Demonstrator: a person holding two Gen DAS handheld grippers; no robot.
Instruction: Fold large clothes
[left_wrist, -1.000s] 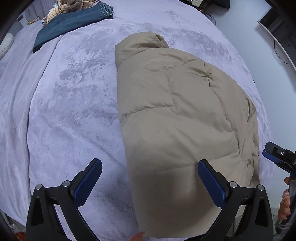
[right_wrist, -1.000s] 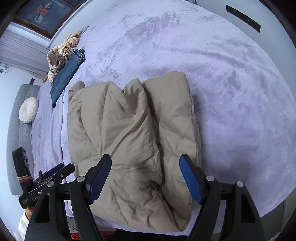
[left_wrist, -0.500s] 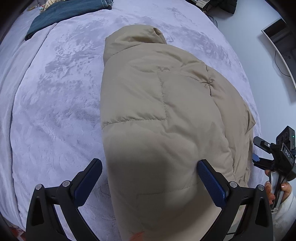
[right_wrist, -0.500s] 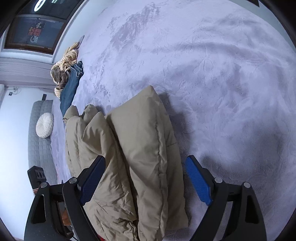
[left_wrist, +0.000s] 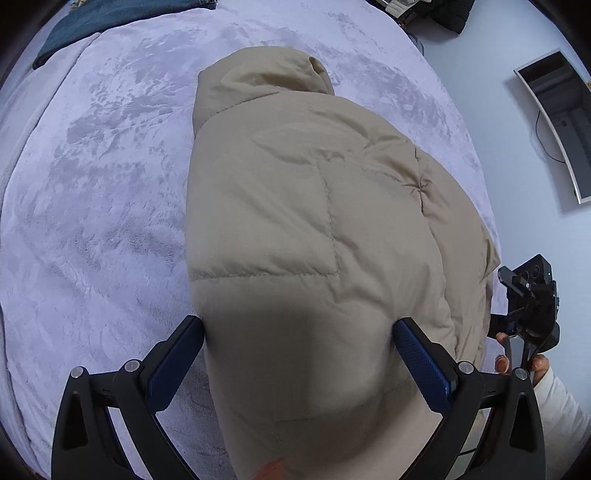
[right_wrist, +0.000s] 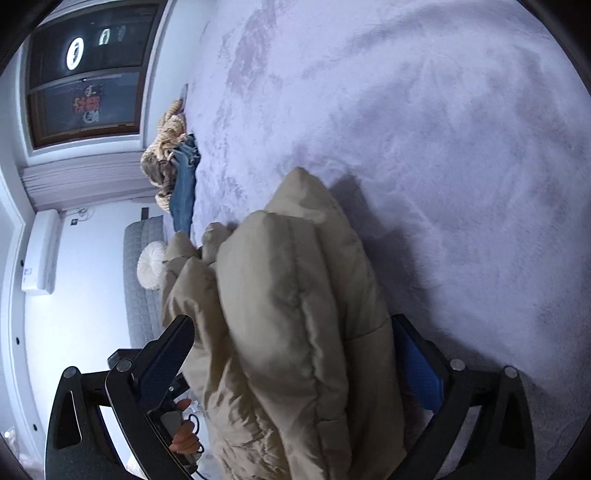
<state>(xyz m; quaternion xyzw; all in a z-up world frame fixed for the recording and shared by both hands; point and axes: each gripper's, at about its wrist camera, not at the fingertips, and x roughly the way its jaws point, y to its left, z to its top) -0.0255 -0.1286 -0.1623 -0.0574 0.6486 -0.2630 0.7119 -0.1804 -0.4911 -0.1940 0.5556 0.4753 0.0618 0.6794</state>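
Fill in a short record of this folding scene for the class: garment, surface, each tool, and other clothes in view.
garment: beige puffer jacket, folded into a thick bundle, hood end farthest from the left camera
surface: lilac plush blanket covering a bed
left tool: open, fingers straddling the jacket's near end, pads not seen pressing
right tool: jaws opening, jacket's stacked layers between them
other clothes: blue jeans and a tan striped knit at the bed's far edge
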